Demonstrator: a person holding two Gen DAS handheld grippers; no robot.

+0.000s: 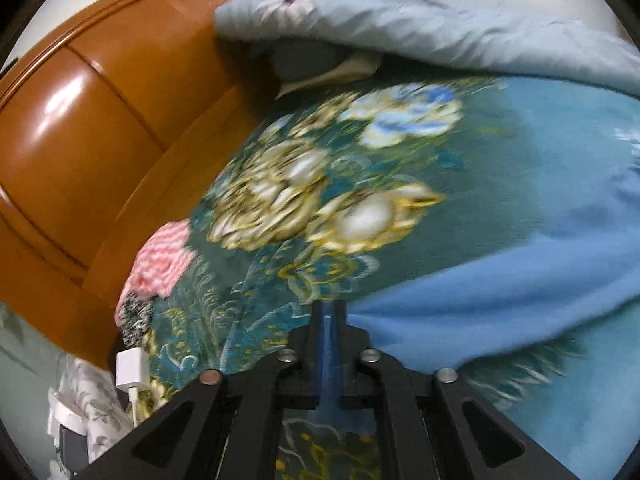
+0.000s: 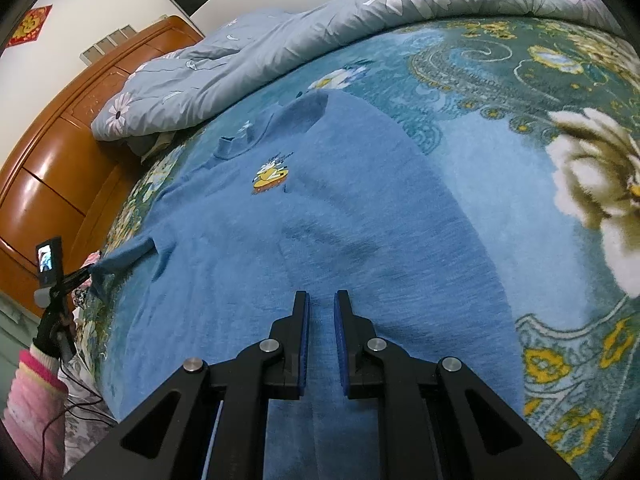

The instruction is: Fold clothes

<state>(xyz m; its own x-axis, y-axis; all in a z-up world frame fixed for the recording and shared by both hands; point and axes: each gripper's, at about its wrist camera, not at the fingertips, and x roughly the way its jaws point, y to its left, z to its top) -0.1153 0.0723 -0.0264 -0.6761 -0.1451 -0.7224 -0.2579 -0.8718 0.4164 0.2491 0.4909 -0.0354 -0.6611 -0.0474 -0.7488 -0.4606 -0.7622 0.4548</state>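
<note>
A blue long-sleeved shirt [image 2: 340,220] with a small yellow chest print [image 2: 270,178] lies spread flat on the floral bedspread [image 2: 520,92]. My right gripper [image 2: 321,300] hovers over the shirt's lower part, jaws a little apart and empty. My left gripper [image 1: 329,308] is shut on the end of the shirt's sleeve [image 1: 480,304], which stretches away to the right. In the right wrist view the left gripper [image 2: 86,274] holds that sleeve end [image 2: 124,258] at the bed's left edge.
A light blue quilt with daisies [image 2: 248,60] is bunched along the far side of the bed. A glossy wooden headboard [image 1: 80,128] stands to the left. A pink striped cloth [image 1: 164,260] and a white charger [image 1: 132,368] lie at the bed's left edge.
</note>
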